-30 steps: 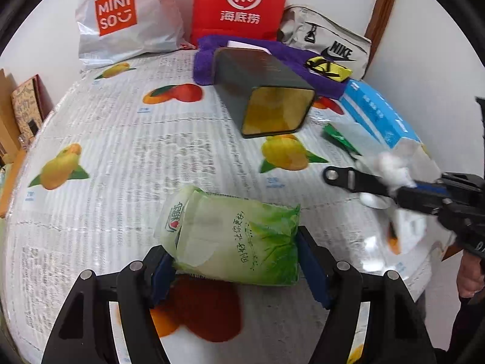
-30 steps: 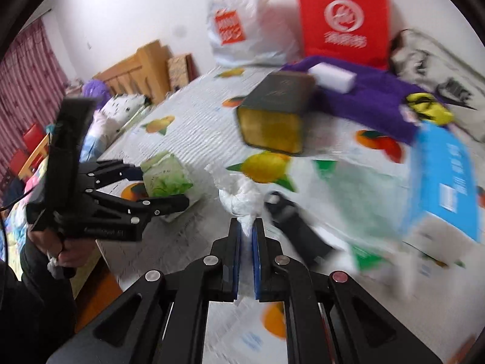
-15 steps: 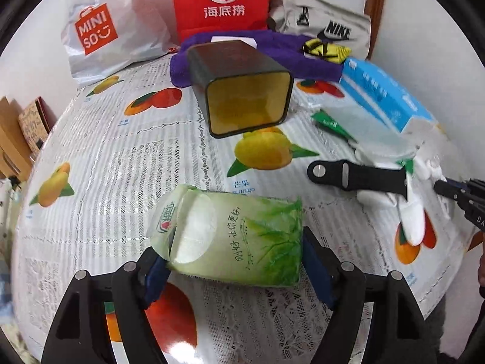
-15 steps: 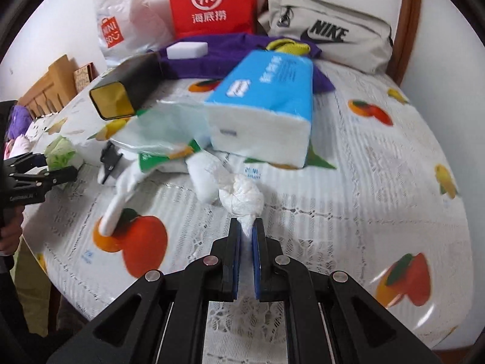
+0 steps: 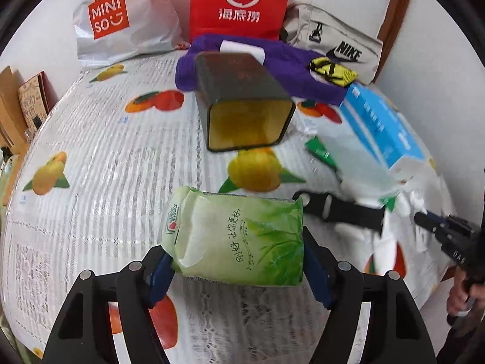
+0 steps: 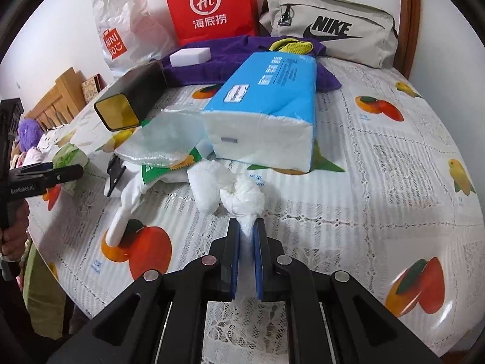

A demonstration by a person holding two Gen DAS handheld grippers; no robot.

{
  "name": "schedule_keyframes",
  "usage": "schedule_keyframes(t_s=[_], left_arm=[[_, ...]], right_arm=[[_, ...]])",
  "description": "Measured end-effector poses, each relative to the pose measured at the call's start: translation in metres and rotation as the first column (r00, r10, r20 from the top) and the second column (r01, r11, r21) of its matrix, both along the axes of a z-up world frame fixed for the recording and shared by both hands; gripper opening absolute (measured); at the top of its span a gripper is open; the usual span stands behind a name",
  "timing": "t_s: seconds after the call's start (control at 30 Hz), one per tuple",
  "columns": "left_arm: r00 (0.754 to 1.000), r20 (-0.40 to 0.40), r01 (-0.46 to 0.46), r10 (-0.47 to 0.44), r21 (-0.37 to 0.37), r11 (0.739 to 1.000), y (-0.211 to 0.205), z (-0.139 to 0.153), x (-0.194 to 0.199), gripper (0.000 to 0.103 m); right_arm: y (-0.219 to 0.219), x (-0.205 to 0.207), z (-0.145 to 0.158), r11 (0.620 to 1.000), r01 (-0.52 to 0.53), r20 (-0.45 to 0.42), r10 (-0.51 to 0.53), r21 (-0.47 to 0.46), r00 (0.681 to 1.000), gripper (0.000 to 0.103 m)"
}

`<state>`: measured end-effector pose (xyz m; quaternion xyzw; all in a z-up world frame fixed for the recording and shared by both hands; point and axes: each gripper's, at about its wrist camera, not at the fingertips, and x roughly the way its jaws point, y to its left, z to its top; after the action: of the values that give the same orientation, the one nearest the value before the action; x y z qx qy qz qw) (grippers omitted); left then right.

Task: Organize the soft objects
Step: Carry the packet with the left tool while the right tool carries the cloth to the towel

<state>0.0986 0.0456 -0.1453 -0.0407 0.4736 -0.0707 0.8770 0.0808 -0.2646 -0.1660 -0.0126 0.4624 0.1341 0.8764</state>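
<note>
My left gripper [image 5: 236, 264] is shut on a green tissue pack [image 5: 239, 239], held just above the fruit-print tablecloth. My right gripper [image 6: 246, 230] is shut on the tail of a crumpled white tissue wad [image 6: 242, 197], low over the cloth in front of a blue tissue pack [image 6: 266, 103]. A dark box with a yellow inside [image 5: 242, 106] lies on its side, mouth toward me; it also shows in the right wrist view [image 6: 127, 103]. The left gripper [image 6: 60, 173] with the green pack [image 6: 69, 160] shows at the left of the right wrist view.
A purple towel [image 5: 288, 69] with a white sponge [image 6: 189, 56] and a yellow mesh item [image 5: 332, 71] lies at the back. Miniso [image 5: 121, 21], red [image 5: 239, 3] and Nike [image 6: 330, 27] bags line the wall. A black strap [image 5: 339, 212], white sock [image 6: 121, 218] and clear bag [image 6: 163, 142] lie mid-table.
My right gripper swung right with the tissue wad and lowered it in front of the blue pack. My left gripper moved a little toward the dark box, still holding the green pack.
</note>
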Motion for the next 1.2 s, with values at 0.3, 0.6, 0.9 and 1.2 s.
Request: schedule_keyframes(t_s=[0.3, 0.6, 0.9, 1.2], left_arm=[[0.999, 0.033, 0.009, -0.007, -0.045, 0.999, -0.006, 0.035, 0.016, 0.072], [0.998, 0.056, 0.019, -0.014, -0.082, 0.996, -0.006, 0.063, 0.039, 0.072], [0.998, 0.067, 0.012, -0.003, -0.119, 0.993, -0.006, 0.083, 0.081, 0.072], [0.998, 0.059, -0.028, 0.038, -0.162, 0.986, -0.002, 0.091, 0.138, 0.072]], right_arm=[[-0.003, 0.004, 0.036, 0.999, -0.023, 0.041, 0.022, 0.026, 0.999, 0.009], [-0.002, 0.026, 0.081, 0.995, -0.071, 0.115, 0.062, 0.074, 0.991, 0.009], [0.005, 0.076, 0.105, 0.994, -0.085, 0.145, 0.073, 0.075, 0.987, 0.009], [0.013, 0.141, 0.124, 0.993, -0.105, 0.185, 0.093, 0.057, 0.978, 0.009]])
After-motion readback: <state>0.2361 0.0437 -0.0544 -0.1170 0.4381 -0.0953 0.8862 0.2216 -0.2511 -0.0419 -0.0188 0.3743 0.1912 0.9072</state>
